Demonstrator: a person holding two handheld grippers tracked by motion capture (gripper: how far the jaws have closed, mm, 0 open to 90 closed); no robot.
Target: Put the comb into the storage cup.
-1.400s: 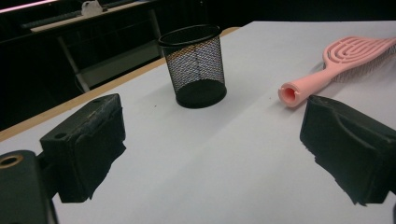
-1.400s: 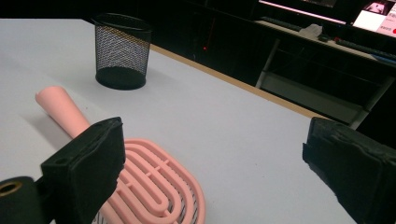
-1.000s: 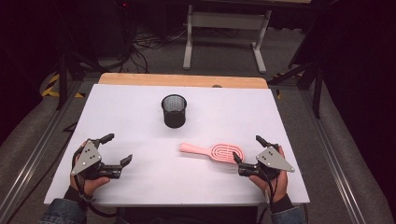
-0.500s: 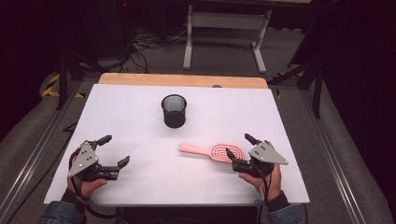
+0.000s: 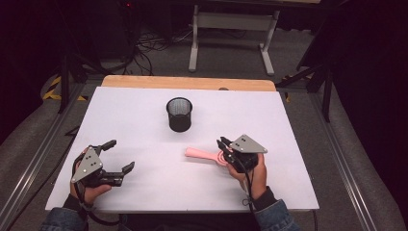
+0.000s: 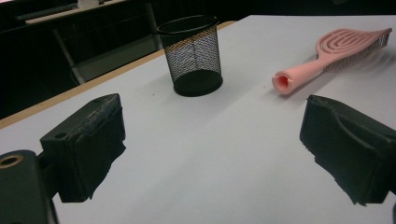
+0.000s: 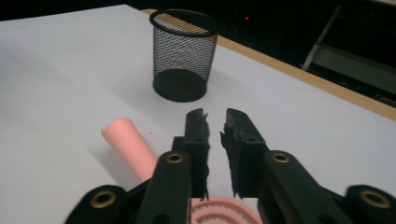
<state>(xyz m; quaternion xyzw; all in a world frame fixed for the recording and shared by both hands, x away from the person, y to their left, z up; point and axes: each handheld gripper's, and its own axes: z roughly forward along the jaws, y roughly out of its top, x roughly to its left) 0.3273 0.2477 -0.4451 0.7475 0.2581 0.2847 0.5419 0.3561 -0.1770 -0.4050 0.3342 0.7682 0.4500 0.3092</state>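
A white table [image 5: 144,120] carries a black wire-mesh cup [image 5: 179,114] toward its far side and a pink plastic hairbrush [image 5: 206,155] nearer the person. The right gripper [image 5: 222,143], jaws just drawn nearly together, sits over the brush head, seemingly pinching nothing. The left gripper [image 5: 121,155] rests well apart, jaws spread.

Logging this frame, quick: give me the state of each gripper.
Left gripper: open, holding nothing.
Right gripper: jaws just closed nearly together above the pink hairbrush; whether they grip it cannot be told.
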